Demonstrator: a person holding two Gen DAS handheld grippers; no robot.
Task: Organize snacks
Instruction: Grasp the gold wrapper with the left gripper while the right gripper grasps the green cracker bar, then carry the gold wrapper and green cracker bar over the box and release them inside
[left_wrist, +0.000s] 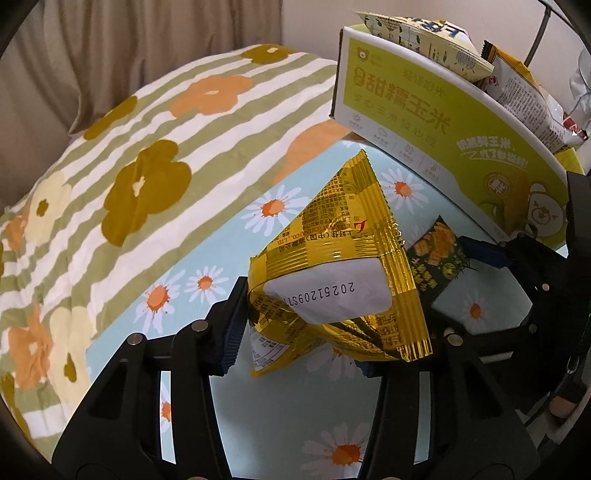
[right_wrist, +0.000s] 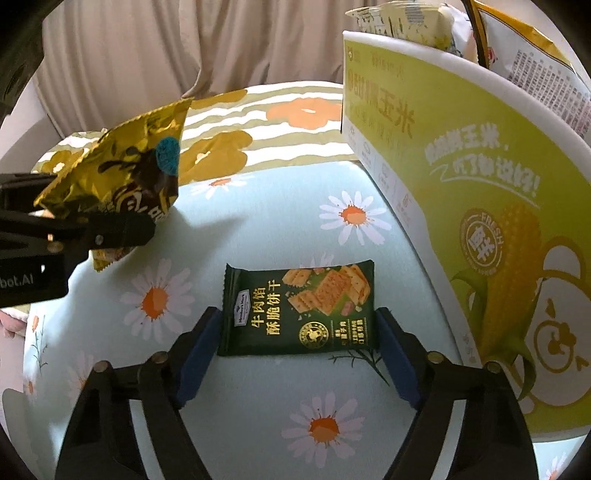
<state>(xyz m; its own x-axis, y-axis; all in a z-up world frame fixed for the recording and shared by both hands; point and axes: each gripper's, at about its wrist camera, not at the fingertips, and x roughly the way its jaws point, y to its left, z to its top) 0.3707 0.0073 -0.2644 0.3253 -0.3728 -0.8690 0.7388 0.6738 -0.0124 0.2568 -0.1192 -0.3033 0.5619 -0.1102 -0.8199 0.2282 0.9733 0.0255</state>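
Observation:
My left gripper (left_wrist: 299, 332) is shut on a crumpled gold snack packet (left_wrist: 332, 266) and holds it above the daisy-print cloth; the packet also shows at the left of the right wrist view (right_wrist: 122, 173). A dark green cracker packet (right_wrist: 299, 308) lies flat on the cloth. My right gripper (right_wrist: 299, 350) is open with one finger on each side of the cracker packet, apart from it or just touching. A green-and-white corn box (right_wrist: 461, 177) stands to the right with several snack packets (left_wrist: 424, 40) sticking out of its top.
The daisy-print cloth (right_wrist: 258, 229) covers the surface. Behind it lies a striped flower-print pillow or bedding (left_wrist: 129, 166), with beige curtains (right_wrist: 166, 48) at the back. The right gripper's body (left_wrist: 546, 280) shows at the right of the left wrist view.

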